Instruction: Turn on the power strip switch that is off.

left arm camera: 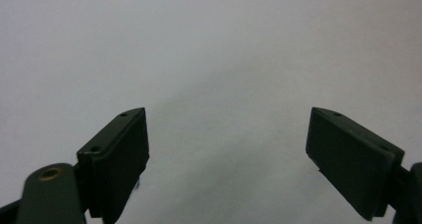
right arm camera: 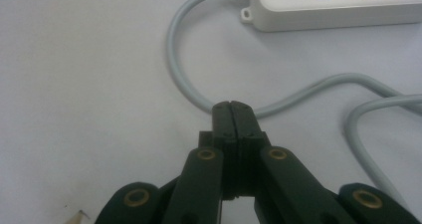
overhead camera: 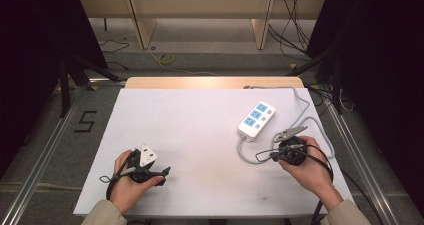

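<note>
Left gripper (overhead camera: 161, 174) is spread wide near the table's (overhead camera: 200, 135) near edge; right gripper (right arm camera: 232, 109) is pinched closed, empty, just short of the power strip's (overhead camera: 256, 118) grey cord (right arm camera: 189, 79).

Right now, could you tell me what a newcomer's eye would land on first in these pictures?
Most likely the white power strip with blue sockets, lying right of centre on the white table, its grey cable looping toward the near right edge. Next, the two hand-held tools: the left gripper gapes wide open over bare tabletop, while the right gripper is shut, tips just above the cable's loop.
</note>
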Tool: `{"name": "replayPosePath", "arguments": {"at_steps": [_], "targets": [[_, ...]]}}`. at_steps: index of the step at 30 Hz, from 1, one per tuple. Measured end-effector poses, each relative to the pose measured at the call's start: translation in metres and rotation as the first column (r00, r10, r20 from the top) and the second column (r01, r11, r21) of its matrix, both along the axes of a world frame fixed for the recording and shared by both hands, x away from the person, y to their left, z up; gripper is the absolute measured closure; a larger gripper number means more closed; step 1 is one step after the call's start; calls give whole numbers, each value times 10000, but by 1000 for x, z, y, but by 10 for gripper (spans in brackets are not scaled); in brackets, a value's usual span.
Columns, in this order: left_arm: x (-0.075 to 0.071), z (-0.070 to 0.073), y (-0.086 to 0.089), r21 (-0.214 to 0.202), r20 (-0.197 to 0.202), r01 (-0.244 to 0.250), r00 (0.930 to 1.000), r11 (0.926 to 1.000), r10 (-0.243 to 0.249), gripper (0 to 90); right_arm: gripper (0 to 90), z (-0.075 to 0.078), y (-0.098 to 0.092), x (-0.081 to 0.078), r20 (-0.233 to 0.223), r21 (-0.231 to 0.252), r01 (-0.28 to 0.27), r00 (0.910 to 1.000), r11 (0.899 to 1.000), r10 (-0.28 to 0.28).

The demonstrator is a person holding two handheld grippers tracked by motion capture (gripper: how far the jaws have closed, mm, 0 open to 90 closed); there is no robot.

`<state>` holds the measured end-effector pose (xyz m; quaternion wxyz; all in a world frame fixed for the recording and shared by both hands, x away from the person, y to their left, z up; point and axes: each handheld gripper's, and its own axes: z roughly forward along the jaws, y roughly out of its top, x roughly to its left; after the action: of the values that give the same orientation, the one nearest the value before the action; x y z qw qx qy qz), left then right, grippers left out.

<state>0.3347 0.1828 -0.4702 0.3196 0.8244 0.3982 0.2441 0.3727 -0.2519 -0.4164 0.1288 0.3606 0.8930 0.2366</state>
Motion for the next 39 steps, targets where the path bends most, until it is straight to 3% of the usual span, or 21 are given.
{"name": "replayPosePath", "arguments": {"at_steps": [18,39], "targets": [[-1,2,0,-52,130,-85,9999,9999,86,168,900,4,-4,23,-329,-228,534,9980,9983,-541],[0,2,0,-110,186,-156,9997,9998,158,171,900,12,-4,42,-578,-351,770,9952,9964,-789]]}}
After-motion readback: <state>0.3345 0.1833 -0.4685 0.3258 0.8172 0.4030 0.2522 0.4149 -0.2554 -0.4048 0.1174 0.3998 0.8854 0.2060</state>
